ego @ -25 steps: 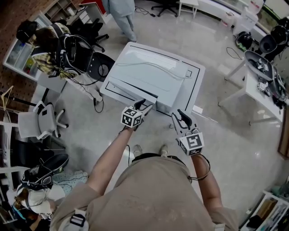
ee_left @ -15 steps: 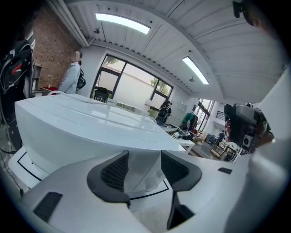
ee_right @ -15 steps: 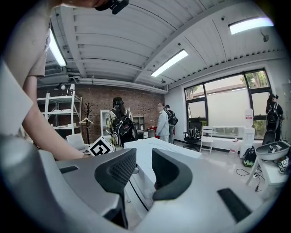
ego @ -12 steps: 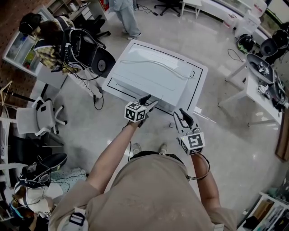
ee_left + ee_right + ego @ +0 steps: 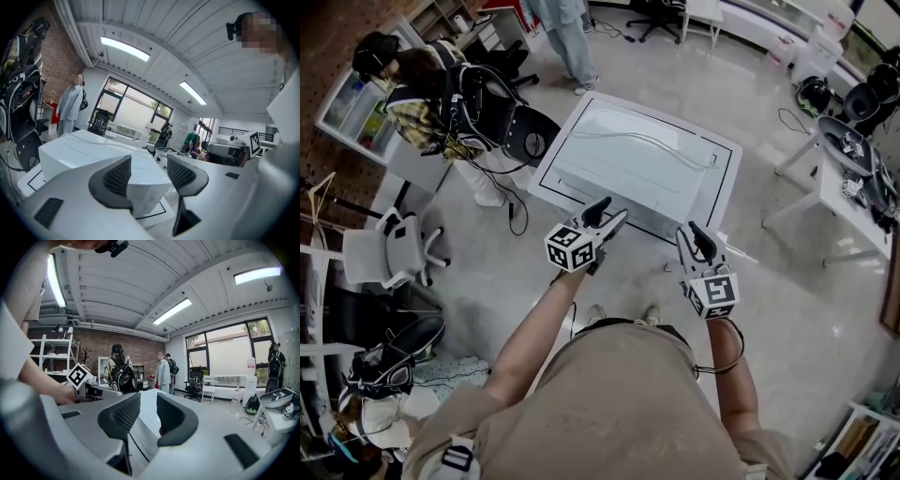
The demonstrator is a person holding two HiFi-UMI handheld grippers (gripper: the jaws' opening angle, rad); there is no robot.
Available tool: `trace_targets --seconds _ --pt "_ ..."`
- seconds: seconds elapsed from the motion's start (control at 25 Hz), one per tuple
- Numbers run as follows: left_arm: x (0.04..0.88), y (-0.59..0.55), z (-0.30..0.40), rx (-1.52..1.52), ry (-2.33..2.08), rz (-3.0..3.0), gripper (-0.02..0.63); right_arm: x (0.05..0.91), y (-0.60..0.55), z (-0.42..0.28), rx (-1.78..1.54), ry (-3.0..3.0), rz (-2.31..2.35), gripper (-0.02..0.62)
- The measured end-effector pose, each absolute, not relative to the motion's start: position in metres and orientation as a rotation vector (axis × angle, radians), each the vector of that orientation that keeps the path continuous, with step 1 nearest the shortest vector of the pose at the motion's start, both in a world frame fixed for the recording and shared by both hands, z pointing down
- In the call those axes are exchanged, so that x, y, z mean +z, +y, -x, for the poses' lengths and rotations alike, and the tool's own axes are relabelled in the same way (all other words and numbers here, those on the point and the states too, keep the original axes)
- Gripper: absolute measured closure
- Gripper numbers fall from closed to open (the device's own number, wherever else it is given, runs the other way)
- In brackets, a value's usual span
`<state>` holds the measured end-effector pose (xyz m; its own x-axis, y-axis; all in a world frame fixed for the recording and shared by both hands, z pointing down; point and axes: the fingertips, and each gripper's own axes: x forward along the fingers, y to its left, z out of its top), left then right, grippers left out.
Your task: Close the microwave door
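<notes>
White microwave (image 5: 637, 159), long side toward person (image 5: 619, 403)

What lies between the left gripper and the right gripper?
In the head view, only the white table's near edge and grey floor lie between the left gripper and right gripper.

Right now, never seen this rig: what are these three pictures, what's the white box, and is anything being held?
There is no robot arm. A person holds a two-jaw tool in each hand: the left gripper and the right gripper. The head view comes from a camera on the person's head that looks steeply down. The other two views come from cameras riding on the grippers, each looking along its own jaws. The big white box in front is the microwave from the task. Both grippers are open and hold nothing; both point at the microwave's near edge.
</notes>
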<state>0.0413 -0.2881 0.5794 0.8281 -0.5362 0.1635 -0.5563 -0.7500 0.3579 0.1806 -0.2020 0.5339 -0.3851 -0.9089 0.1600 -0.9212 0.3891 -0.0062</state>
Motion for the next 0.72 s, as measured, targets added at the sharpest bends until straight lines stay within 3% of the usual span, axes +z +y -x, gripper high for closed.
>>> trace_targets --seconds 0.72 --pt "0.485 -0.261 0.031 -0.043 -0.797 -2.770 0.374 0.501 -0.191 -0.122 -0.016 -2.556 -1.643 0.486"
